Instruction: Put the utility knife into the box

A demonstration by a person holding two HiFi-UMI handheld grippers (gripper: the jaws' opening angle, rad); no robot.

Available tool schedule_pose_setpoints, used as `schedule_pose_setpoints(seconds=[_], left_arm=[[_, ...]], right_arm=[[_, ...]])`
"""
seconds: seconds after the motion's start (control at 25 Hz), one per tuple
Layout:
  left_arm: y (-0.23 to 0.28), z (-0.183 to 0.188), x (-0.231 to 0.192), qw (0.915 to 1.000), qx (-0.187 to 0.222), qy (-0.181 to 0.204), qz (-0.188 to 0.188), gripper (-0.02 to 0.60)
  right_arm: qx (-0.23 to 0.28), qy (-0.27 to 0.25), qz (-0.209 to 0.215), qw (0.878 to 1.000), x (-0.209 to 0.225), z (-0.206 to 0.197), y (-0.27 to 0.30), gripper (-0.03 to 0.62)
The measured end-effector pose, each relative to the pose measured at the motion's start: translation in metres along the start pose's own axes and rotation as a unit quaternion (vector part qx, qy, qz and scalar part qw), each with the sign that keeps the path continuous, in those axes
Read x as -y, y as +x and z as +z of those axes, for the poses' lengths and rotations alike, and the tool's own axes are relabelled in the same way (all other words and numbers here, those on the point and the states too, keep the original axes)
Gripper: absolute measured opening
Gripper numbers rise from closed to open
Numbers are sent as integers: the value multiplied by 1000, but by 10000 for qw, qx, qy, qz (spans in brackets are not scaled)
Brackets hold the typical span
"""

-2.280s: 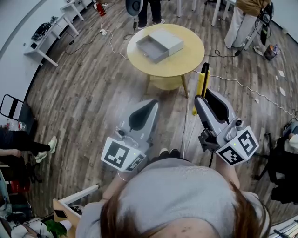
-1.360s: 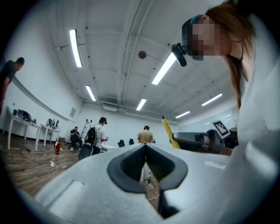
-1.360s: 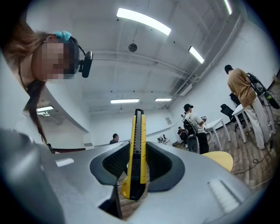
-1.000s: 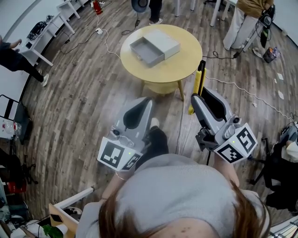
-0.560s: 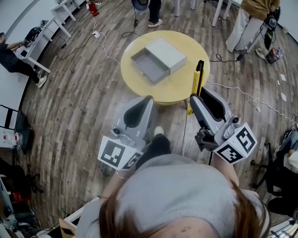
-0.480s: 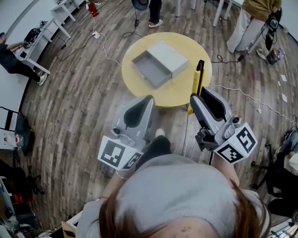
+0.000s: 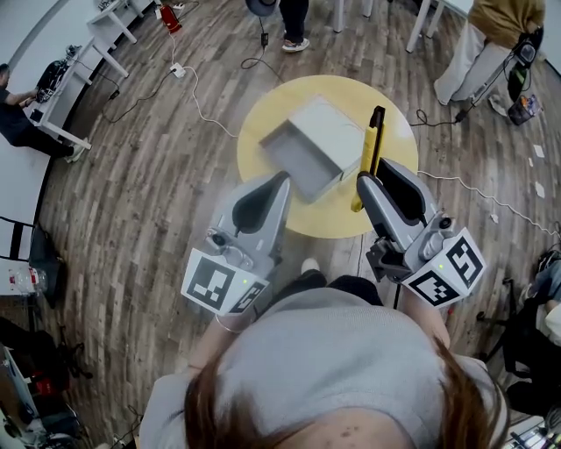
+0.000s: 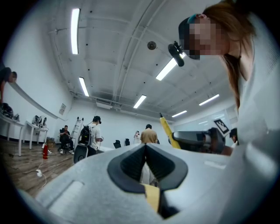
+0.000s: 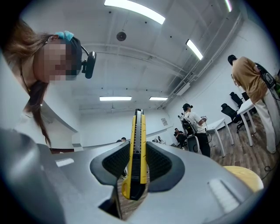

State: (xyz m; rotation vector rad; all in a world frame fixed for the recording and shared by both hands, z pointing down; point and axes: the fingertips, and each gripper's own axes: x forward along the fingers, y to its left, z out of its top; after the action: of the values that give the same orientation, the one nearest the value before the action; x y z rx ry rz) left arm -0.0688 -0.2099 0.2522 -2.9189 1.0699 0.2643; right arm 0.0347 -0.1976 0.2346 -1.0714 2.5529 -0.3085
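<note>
A yellow utility knife (image 7: 369, 151) stands out ahead of my right gripper (image 7: 372, 182), which is shut on its lower part. In the right gripper view the knife (image 9: 136, 154) sits upright between the ribbed pads. The grey box (image 7: 331, 130), with its drawer pulled open toward me, lies on a round yellow table (image 7: 279, 103) just ahead of both grippers. My left gripper (image 7: 279, 181) hangs left of the knife over the table's near edge. Its jaws (image 8: 145, 150) are shut with nothing in them.
White cables (image 7: 207, 95) trail across the wooden floor round the table. People stand beyond it at the back (image 7: 294, 19) and back right (image 7: 480, 44). White desks (image 7: 70, 70) line the left wall, with a seated person (image 7: 16, 105) beside them.
Both grippers have come forward toward the table. The table and box now lie closer and lower in the head view. The knife's tip now shows over the tabletop beside the box.
</note>
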Motion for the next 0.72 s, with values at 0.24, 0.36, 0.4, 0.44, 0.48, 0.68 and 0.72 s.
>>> schedule_pose_setpoints(seconds=[0.24, 0.36, 0.4, 0.44, 0.48, 0.68, 0.72], left_arm=[[24, -7, -15, 9999, -52, -115, -53, 2], [39, -10, -21, 9999, -47, -91, 3, 2], [43, -10, -25, 10000, -26, -64, 52, 2], [47, -9, -30, 9999, 1, -35, 119, 2], [51, -8, -36, 9998, 25, -13, 194, 2], [60, -8, -68, 9984, 47, 3, 563, 2], [60, -9, -74, 9980, 46, -1, 633, 2]], right_arm=[[-124, 52, -86, 9999, 23, 0, 13, 120], [-145, 53, -47, 9999, 39, 3, 18, 120], [-174, 34, -7, 9998, 44, 3, 21, 120], [-215, 22, 33, 9998, 50, 2, 26, 120], [-265, 29, 66, 9996, 56, -1, 31, 120], [-651, 95, 113, 9978, 80, -23, 64, 120], [-755, 92, 73, 9971, 85, -31, 70, 120]])
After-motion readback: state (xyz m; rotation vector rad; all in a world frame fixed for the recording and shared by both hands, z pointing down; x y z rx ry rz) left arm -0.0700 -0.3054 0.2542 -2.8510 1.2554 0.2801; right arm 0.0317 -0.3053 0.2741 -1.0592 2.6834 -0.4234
